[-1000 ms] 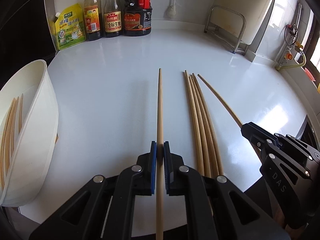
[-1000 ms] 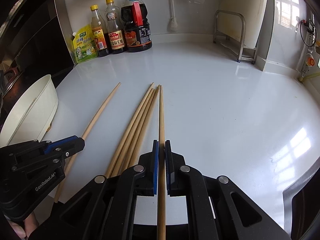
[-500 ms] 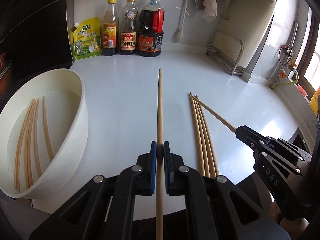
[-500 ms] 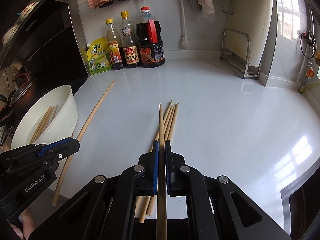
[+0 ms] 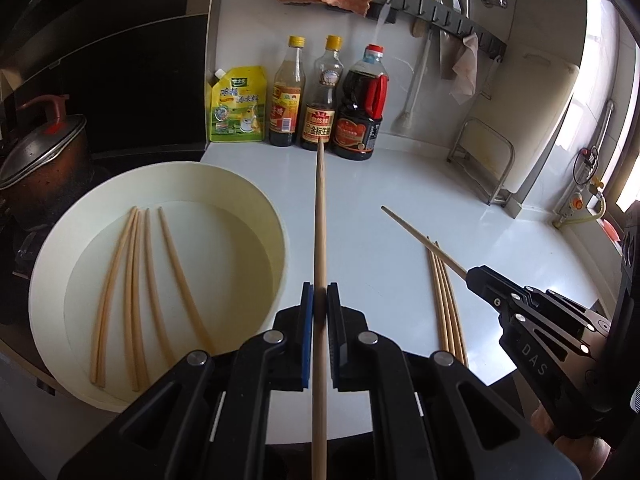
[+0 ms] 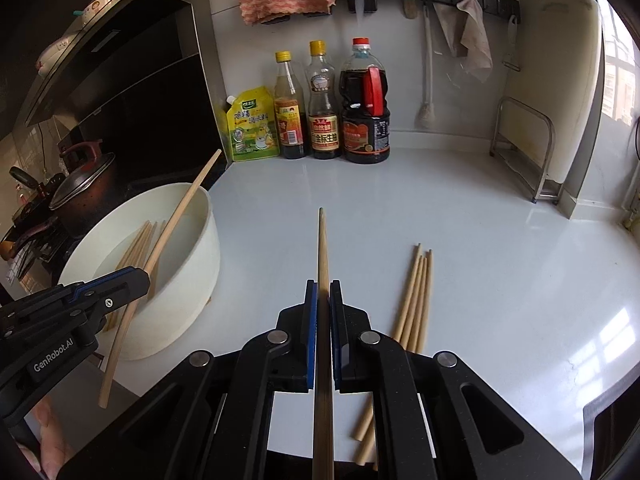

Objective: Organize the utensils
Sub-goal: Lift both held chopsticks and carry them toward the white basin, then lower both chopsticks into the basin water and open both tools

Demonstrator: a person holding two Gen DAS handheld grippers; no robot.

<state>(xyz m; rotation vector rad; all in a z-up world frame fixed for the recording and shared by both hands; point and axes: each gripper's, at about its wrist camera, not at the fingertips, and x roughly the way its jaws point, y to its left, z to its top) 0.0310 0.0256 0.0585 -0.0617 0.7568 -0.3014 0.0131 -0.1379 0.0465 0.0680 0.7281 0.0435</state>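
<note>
Home kitchen, sauce bottles [image 6: 325, 120], lidded pot [image 6: 82, 184], white countertop [image 6: 460, 240]

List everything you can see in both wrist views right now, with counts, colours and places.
white basin: one, white, left end of the counter.
chopsticks in basin: at least four, light wood, lying on its floor.
loose chopsticks: about four, light wood, bundled on the counter right of centre.
held chopsticks: two, light wood, one in the left tongs near the basin rim, one in the right tongs above the counter.
sauce bottles: three, dark contents, yellow and red caps, against the back wall.
pouch: one, yellow-green, left of the bottles.
pot: one, dark, lidded, far left.
counter: white.
left tongs: black, blue pads, shut.
right tongs: same, shut.
</note>
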